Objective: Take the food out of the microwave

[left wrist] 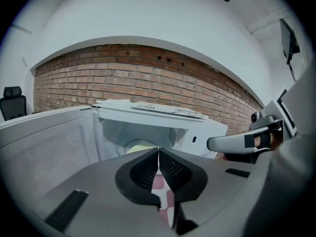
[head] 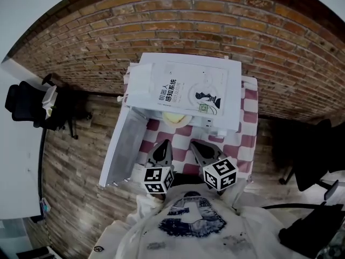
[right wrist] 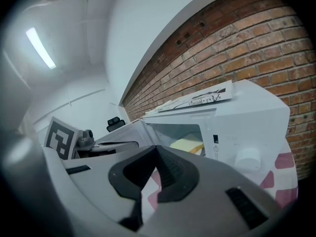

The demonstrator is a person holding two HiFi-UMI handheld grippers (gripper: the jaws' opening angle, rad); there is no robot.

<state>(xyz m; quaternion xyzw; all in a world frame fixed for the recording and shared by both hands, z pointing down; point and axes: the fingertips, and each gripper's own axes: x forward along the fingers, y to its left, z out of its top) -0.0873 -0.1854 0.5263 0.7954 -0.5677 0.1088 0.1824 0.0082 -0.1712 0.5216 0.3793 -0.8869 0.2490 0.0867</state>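
Observation:
A white microwave stands on a red-and-white checked cloth, its door swung open to the left. Inside lies the pale yellow food, which shows in the left gripper view as food and in the right gripper view as food. My left gripper and right gripper hover side by side just in front of the opening, apart from the food. The left gripper is shut and empty. The right gripper is also shut with nothing in it.
A white booklet lies on top of the microwave. The control knob sits right of the opening. A brick wall is behind, a black office chair stands at the left, and dark furniture at the right.

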